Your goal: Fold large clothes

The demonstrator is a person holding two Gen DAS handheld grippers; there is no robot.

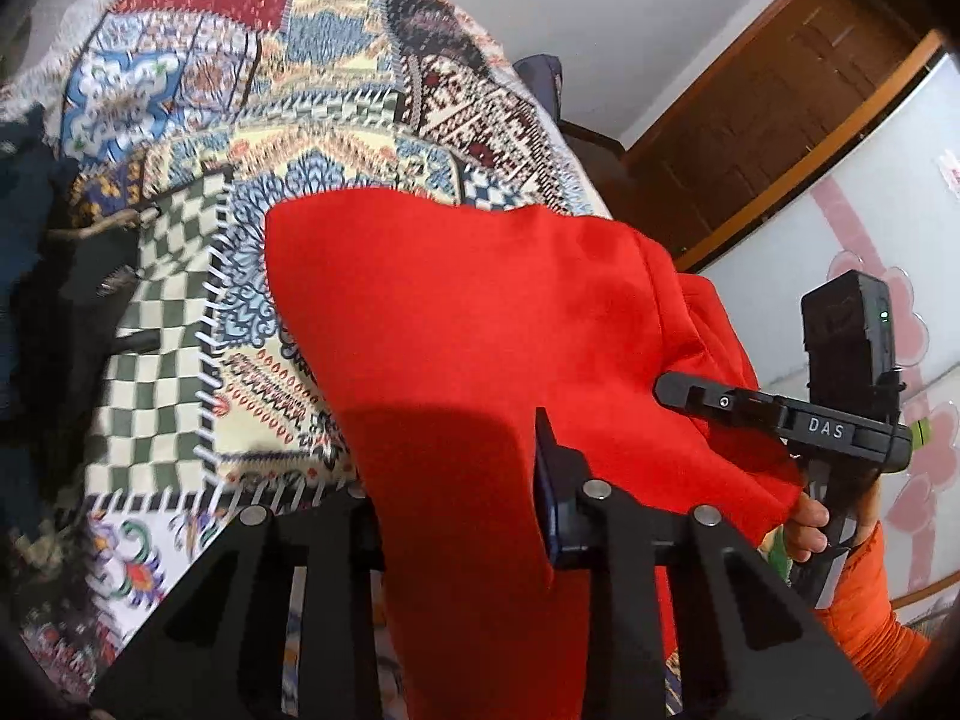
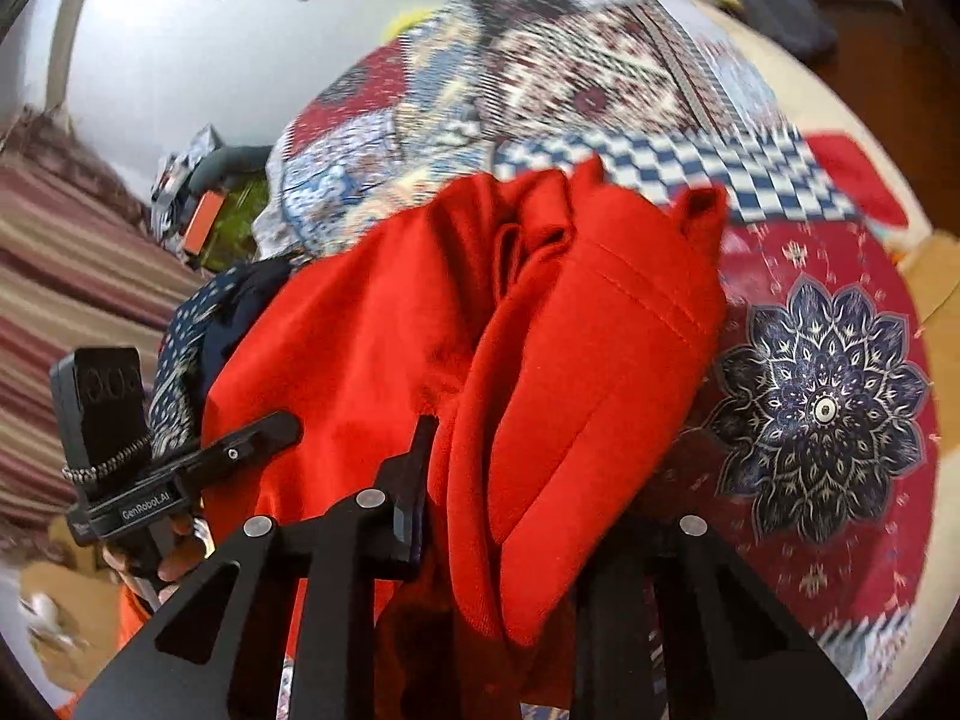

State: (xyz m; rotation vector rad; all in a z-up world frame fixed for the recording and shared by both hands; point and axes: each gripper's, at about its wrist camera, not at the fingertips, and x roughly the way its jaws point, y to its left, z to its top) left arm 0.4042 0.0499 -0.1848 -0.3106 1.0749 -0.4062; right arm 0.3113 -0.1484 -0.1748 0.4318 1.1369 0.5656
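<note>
Left wrist view first: the surface is a bed covered with a busy patchwork bedspread [image 1: 312, 120], all checks, florals and red panels. Far right there's a white wall, a brown wooden door [image 1: 780, 96] and a pale panel with pink flower shapes [image 1: 888, 276]. A heap of dark clothes [image 1: 36, 276] sits at the left edge, too blurry to sort out. The red garment [image 1: 456, 324] hangs in front of the camera, draped from the bedspread down between the fingers of the left gripper [image 1: 462, 510]. Those fingers are clamped on the red cloth; the left one is mostly buried under it, only the right pad with its blue face shows. Off to the right, the right gripper [image 1: 708, 402] pokes into the garment's edge, held by a hand [image 1: 810, 525] in an orange sleeve [image 1: 870, 612].

Right wrist view: same bedspread [image 2: 540, 78], plus a red panel with a big navy flower [image 2: 822, 408] on the right. White wall and striped fabric [image 2: 66, 252] at left, some clutter far back I can't identify. The red garment [image 2: 540, 360] is bunched in thick folds right over the right gripper [image 2: 510, 528], whose fingers are pinched on it; the right finger is hidden by cloth. The left gripper [image 2: 264, 438] sits at the garment's left edge, tips hidden, navy dotted cloth [image 2: 186, 324] behind it.
</note>
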